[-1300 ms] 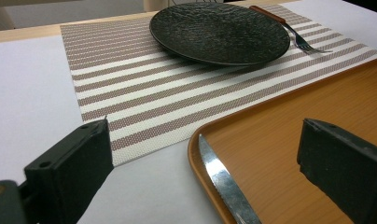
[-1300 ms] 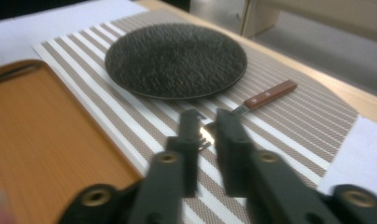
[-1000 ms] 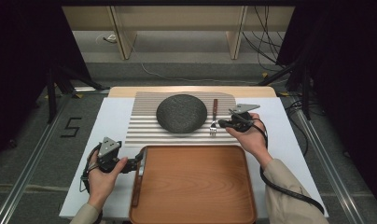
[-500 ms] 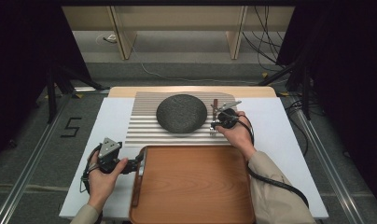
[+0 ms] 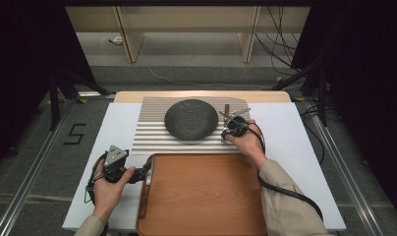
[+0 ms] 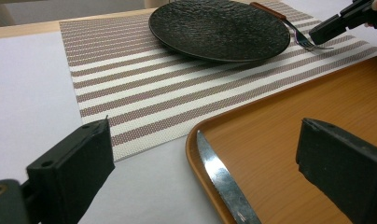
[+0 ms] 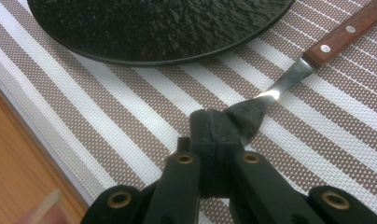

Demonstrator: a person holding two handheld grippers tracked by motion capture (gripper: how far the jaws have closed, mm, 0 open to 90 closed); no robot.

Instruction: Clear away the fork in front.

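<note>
The right gripper (image 7: 213,135), jaws clenched on the head of the fork (image 7: 289,79), sits at lower centre; the wooden handle runs away toward the upper right, beside the dark plate (image 7: 144,28). The left gripper (image 5: 137,174), jaws released, waits by the tray (image 5: 201,196).

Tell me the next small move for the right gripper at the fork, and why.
Probably lift it slightly. The right gripper looks shut on the fork near its head, and the fork lies flat on the striped mat beside the black plate.
</note>
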